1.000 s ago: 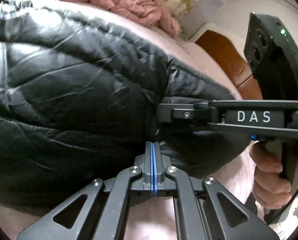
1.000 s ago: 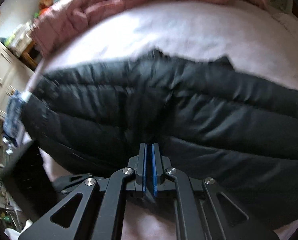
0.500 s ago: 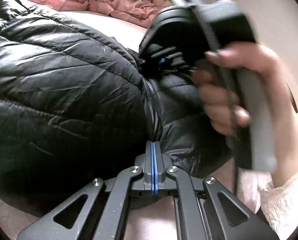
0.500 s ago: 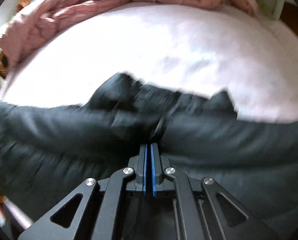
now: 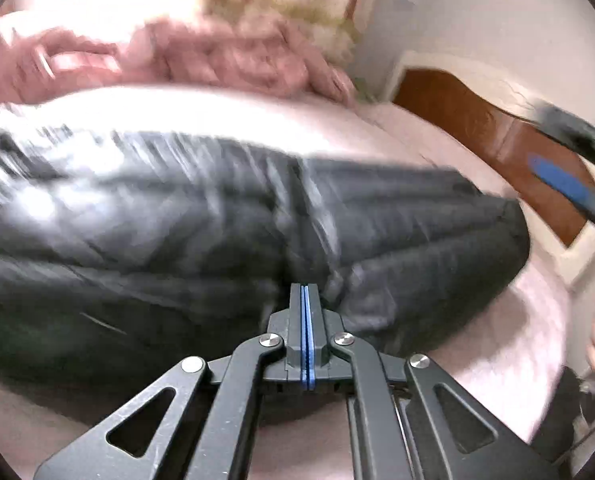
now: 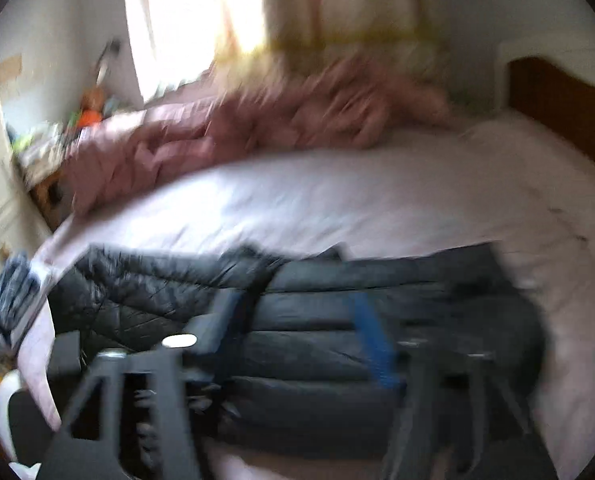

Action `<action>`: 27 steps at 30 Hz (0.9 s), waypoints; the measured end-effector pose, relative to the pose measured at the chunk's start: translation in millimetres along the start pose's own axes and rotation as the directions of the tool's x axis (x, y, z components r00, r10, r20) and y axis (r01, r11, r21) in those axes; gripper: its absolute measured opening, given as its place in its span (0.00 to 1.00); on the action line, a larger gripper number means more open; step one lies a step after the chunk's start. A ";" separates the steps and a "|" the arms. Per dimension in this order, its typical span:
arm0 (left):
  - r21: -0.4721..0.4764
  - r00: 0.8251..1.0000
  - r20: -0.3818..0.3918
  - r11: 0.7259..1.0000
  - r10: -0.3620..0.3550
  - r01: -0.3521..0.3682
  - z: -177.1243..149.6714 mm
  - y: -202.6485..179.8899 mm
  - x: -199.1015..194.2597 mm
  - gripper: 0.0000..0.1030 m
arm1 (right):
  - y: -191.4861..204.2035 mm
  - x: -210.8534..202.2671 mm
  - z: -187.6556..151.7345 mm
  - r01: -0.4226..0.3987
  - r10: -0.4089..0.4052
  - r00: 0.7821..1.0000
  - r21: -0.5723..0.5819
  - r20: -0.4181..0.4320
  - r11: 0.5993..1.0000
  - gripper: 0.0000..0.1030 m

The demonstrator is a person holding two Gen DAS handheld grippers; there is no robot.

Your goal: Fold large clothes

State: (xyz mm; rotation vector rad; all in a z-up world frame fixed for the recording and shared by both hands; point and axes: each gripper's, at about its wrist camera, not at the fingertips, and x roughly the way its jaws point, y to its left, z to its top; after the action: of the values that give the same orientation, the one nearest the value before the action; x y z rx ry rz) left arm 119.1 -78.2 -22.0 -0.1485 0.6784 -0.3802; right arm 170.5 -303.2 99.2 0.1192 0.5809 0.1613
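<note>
Black puffer jacket [image 5: 217, 232] on bed [image 6: 337, 208]. Left gripper [image 5: 307, 292] fingers pinch its fabric; right gripper [image 6: 297, 320] fingers opening, nothing between. No legible writing.

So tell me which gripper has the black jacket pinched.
The left gripper: shut on a fold of the black jacket. The right gripper is opening, with nothing between its fingers.

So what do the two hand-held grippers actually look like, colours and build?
Both match. The left hand-held gripper has black linkage arms with triangular cut-outs, silver round pivot bolts and grey fingers lined with blue pads. The right hand-held gripper, blurred, shows the same black frame, a silver bolt and blue pad strips. No sleeve or cable can be made out.
</note>
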 end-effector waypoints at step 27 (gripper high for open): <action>-0.065 0.893 0.369 0.966 0.257 -0.251 38.6 46.5 -111.2 0.97 | -135.0 31.6 -109.3 0.016 -0.048 0.998 0.622 0.035 0.783 0.96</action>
State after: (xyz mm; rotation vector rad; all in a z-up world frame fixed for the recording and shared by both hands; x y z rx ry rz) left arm 78.0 8.4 60.7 -0.1401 0.3144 -0.0870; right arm 151.9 -422.5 -29.6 0.7610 0.5683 -0.0763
